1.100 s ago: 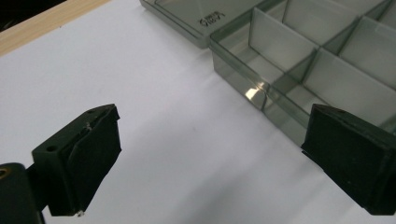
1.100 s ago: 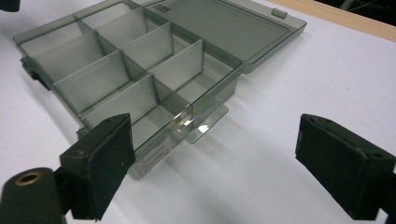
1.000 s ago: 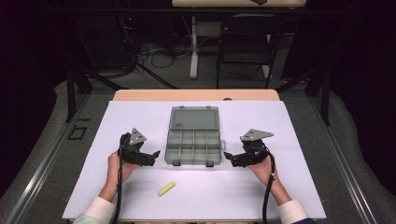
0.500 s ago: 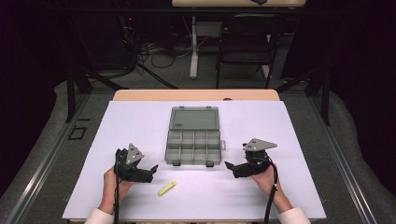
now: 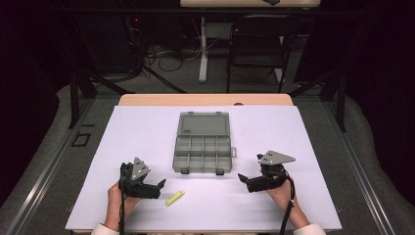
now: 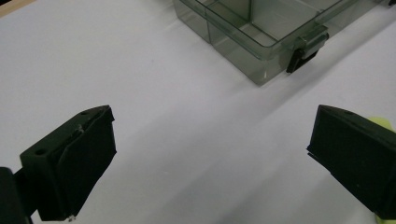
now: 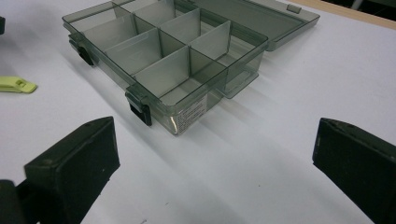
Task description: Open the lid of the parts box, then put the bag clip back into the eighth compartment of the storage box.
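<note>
While the left gripper point(image 5: 157, 187) rests low on the white table point(image 5: 313, 127) in the high view with its jaws apart, a small yellow-green clip point(image 5: 175, 197) lies just to the right of its tips, nearer the person than the open compartment box point(image 5: 202, 143); the right gripper point(image 5: 244, 178), also spread and holding nothing, sits well apart at the right of the box. To take the clip cleanly, I judge the left gripper should swing right, straddle its narrow width and stay flat to the table before closing. From the left gripper view, both black jaws stand wide, and a sliver of the clip point(image 6: 383, 124) peeks past the right-hand jaw — outside the gap, not between — with the box's near corner point(image 6: 261, 44) farther off. From the right gripper view, the jaws are likewise wide apart, the box point(image 7: 173, 56) lies ahead with empty compartments, and the clip point(image 7: 16, 85) sits far left — beyond reach.
</note>
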